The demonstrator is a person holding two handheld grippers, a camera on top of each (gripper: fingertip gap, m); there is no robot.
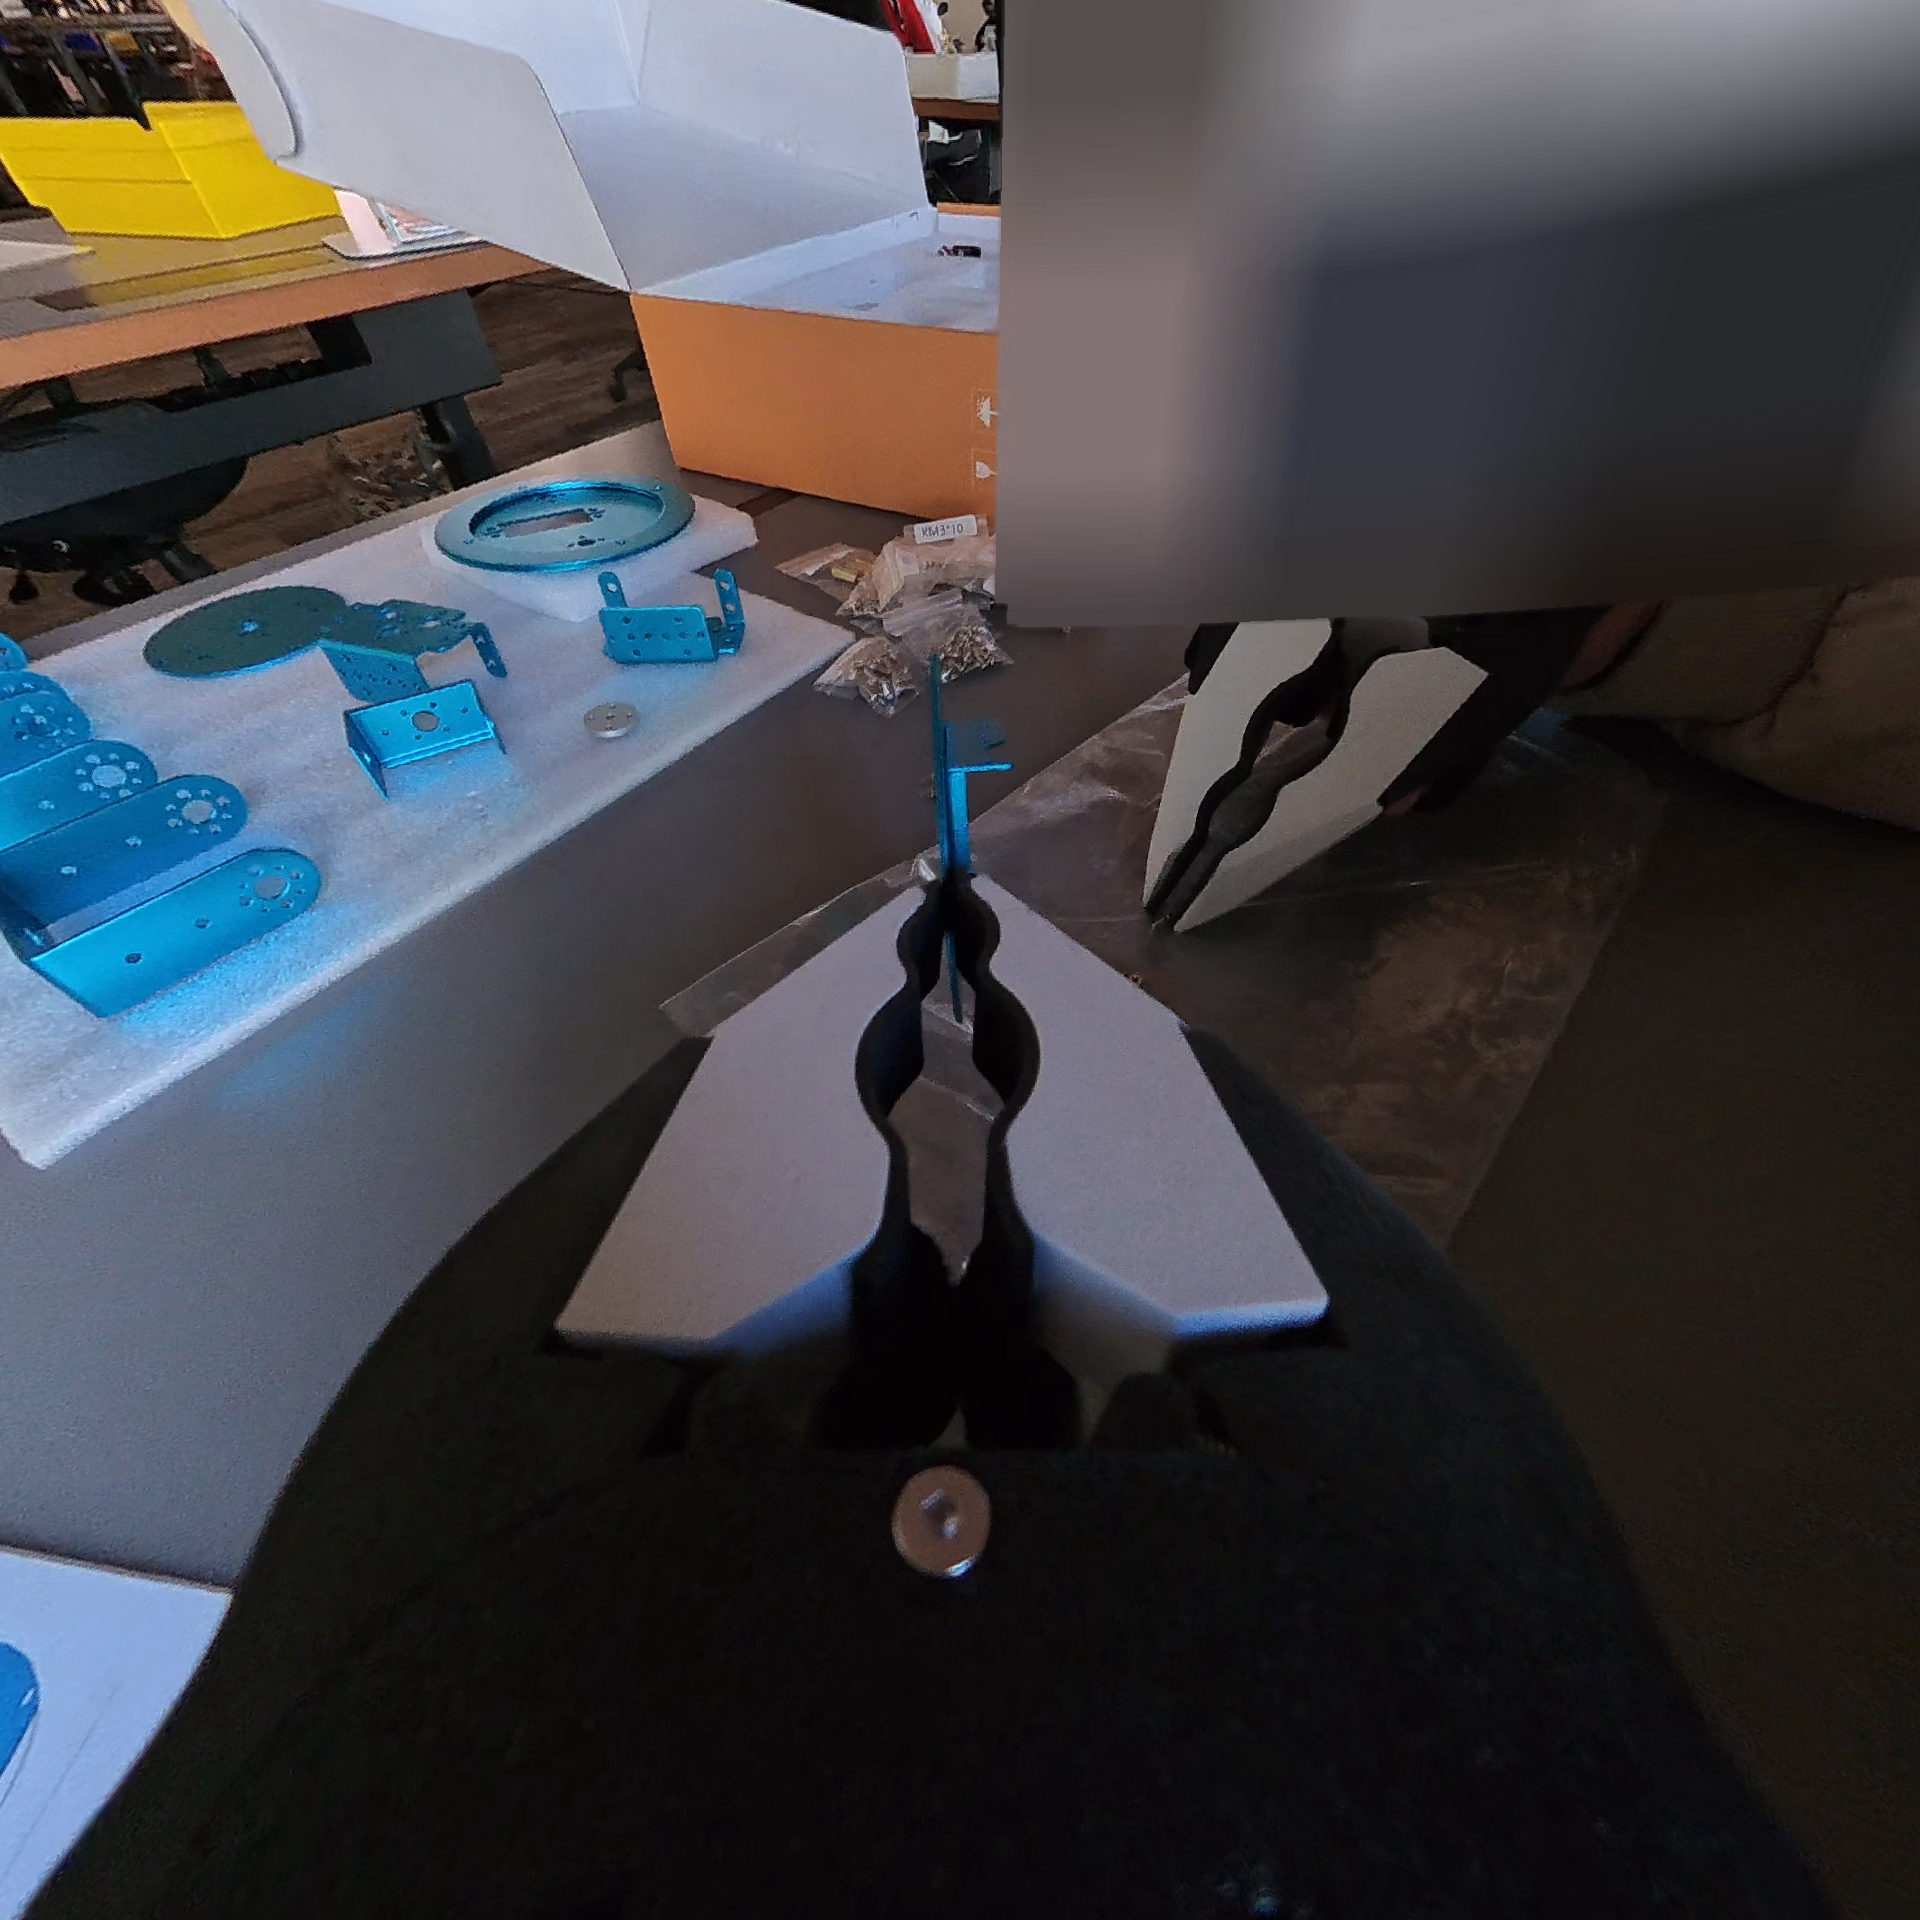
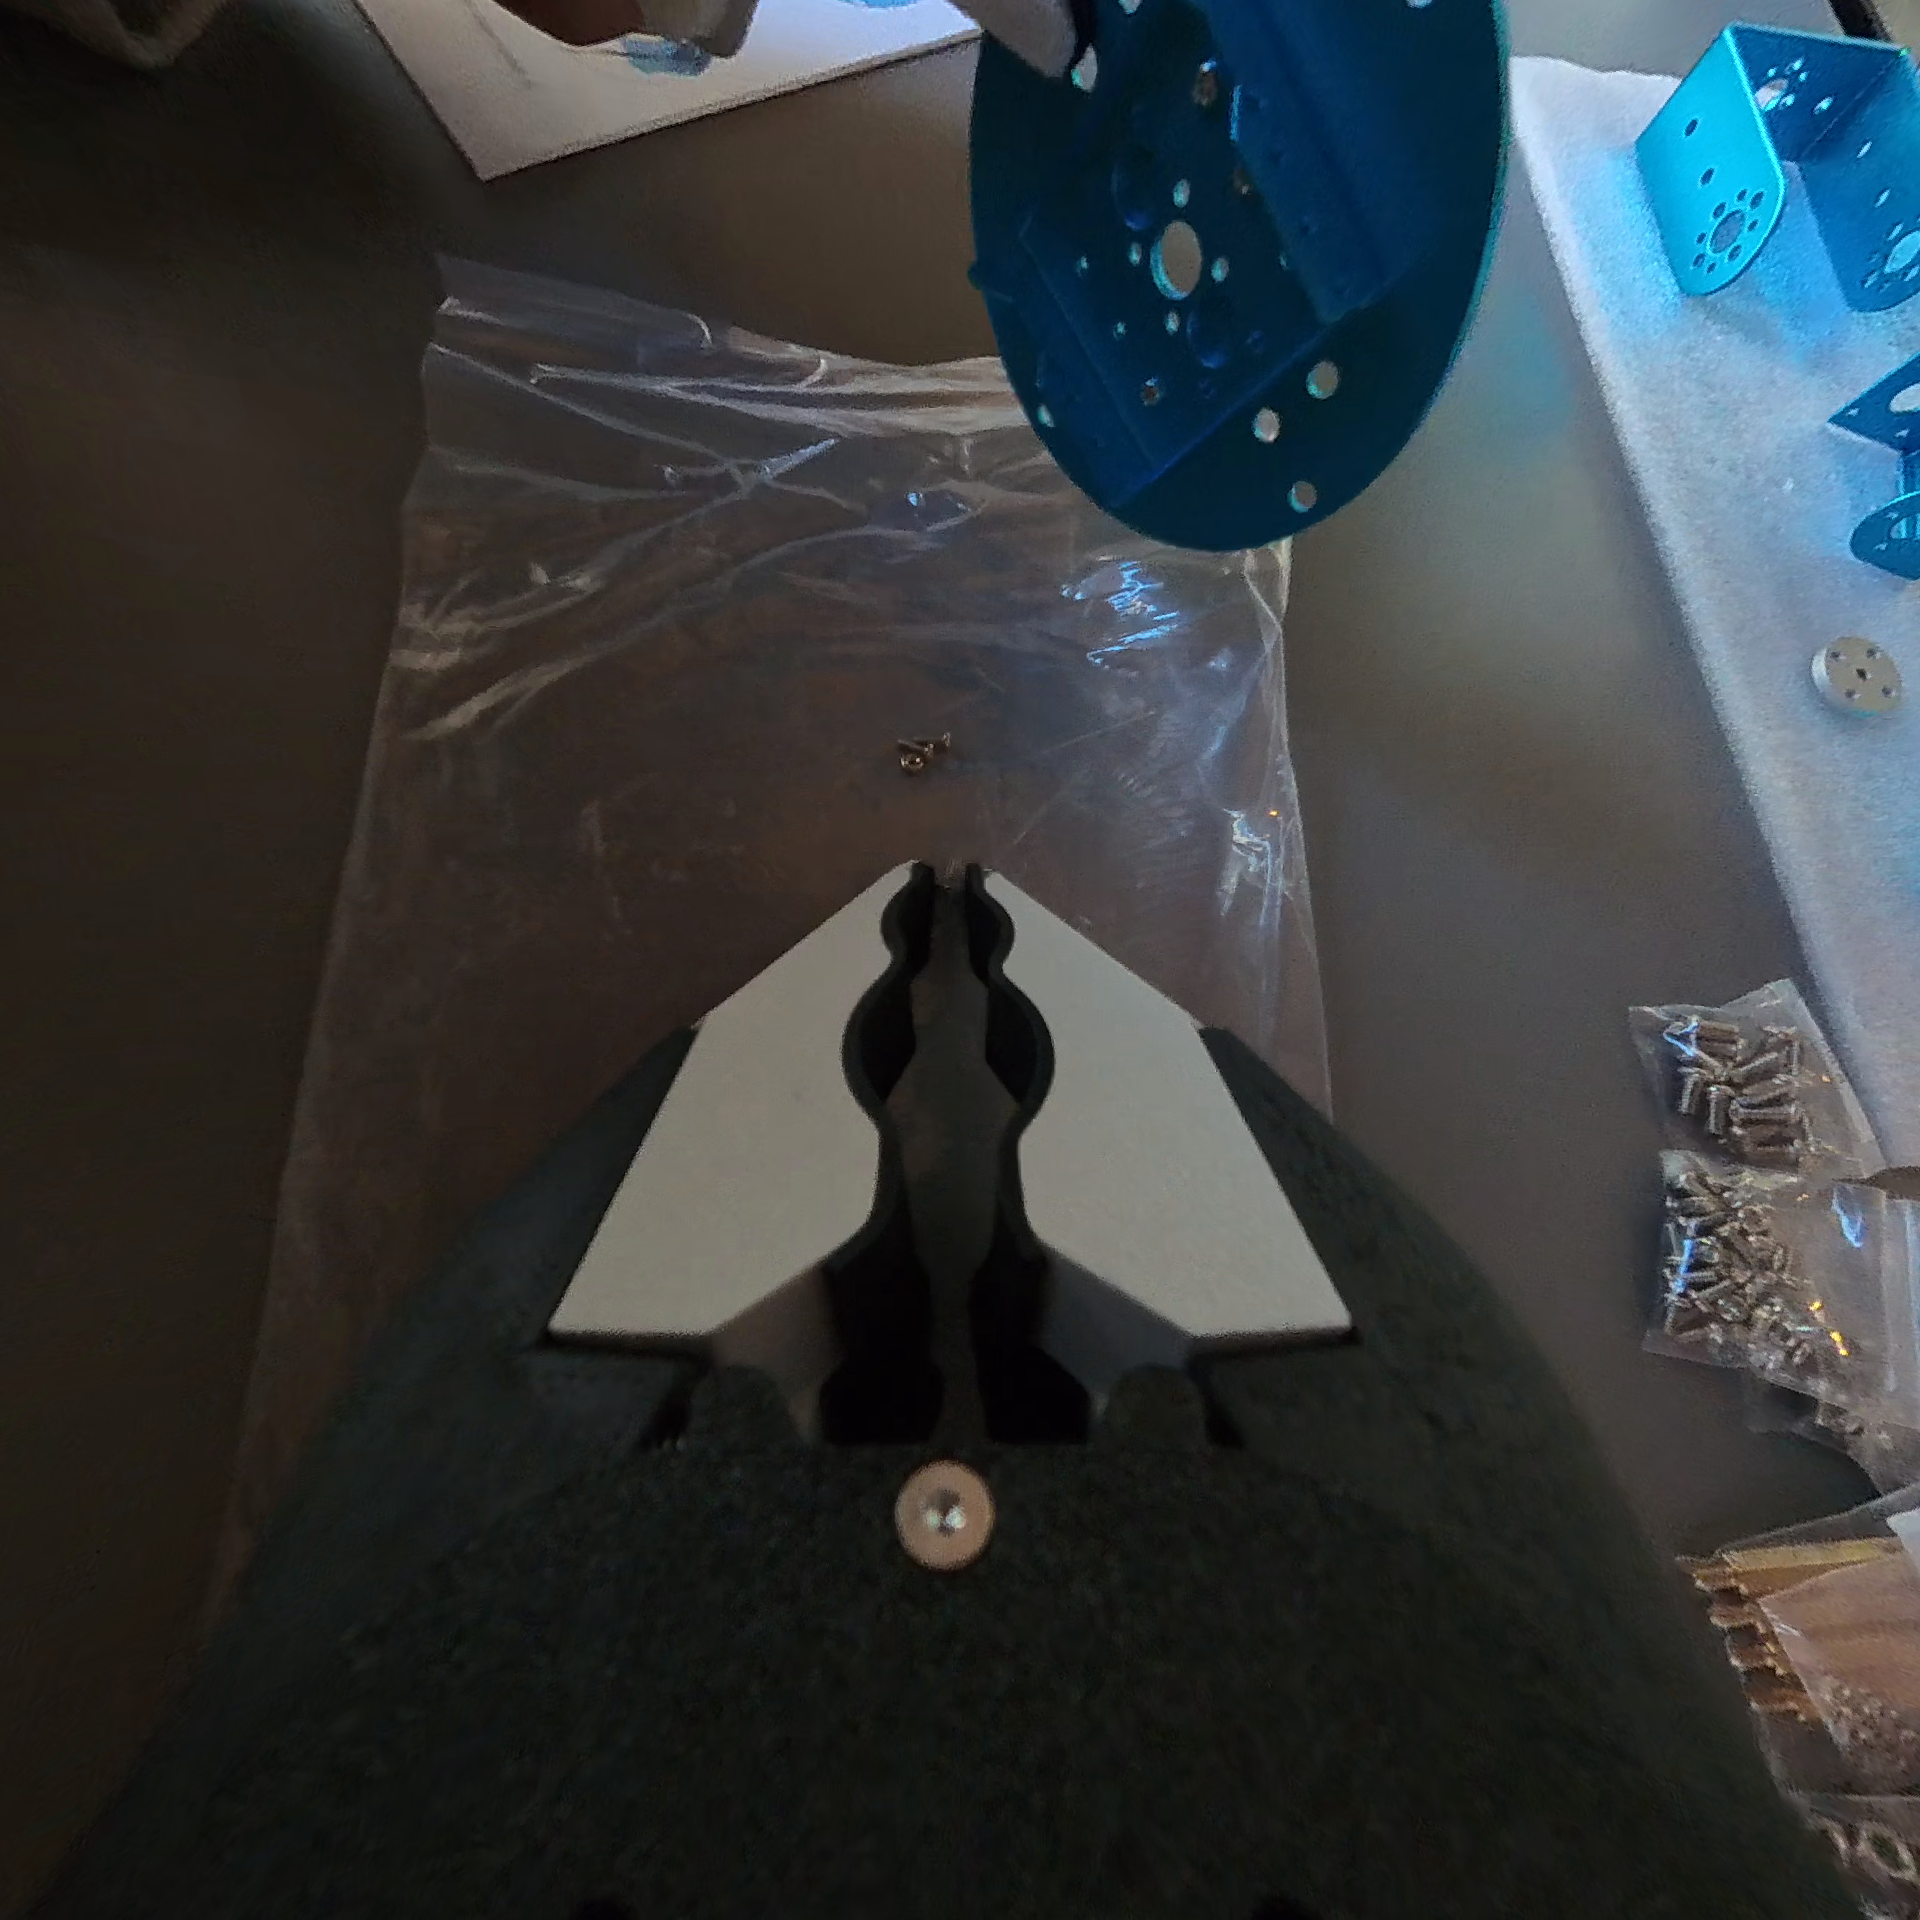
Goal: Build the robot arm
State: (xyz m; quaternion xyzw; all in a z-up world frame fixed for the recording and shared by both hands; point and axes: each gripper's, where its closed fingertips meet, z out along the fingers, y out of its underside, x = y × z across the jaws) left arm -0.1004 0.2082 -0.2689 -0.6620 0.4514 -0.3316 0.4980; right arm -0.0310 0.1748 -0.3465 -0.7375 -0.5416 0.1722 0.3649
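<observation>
My left gripper (image 1: 948, 883) is shut on the edge of a blue metal disc (image 1: 951, 790) with a bracket fixed to it, held upright above the table. The disc also shows face-on at the top of the right wrist view (image 2: 1247, 260). My right gripper (image 2: 943, 873) points down at a clear plastic bag (image 2: 727, 571) lying flat on the dark table. Its jaws are almost together, with a tiny pale screw-like piece between the tips. Two small loose screws (image 2: 920, 753) lie on the bag just beyond the tips. The right gripper also shows in the left wrist view (image 1: 1166, 914), its tips on the bag.
A white foam sheet (image 1: 416, 935) at the left carries several blue brackets (image 1: 426, 727), a blue ring (image 1: 566, 520) and a silver hub (image 1: 610, 719). Small bags of screws (image 2: 1745, 1247) lie beside it. An open orange box (image 1: 821, 416) stands behind. A white sheet (image 2: 623, 104) lies beyond the bag. My hands' fingertips stand some 11 cm from each other.
</observation>
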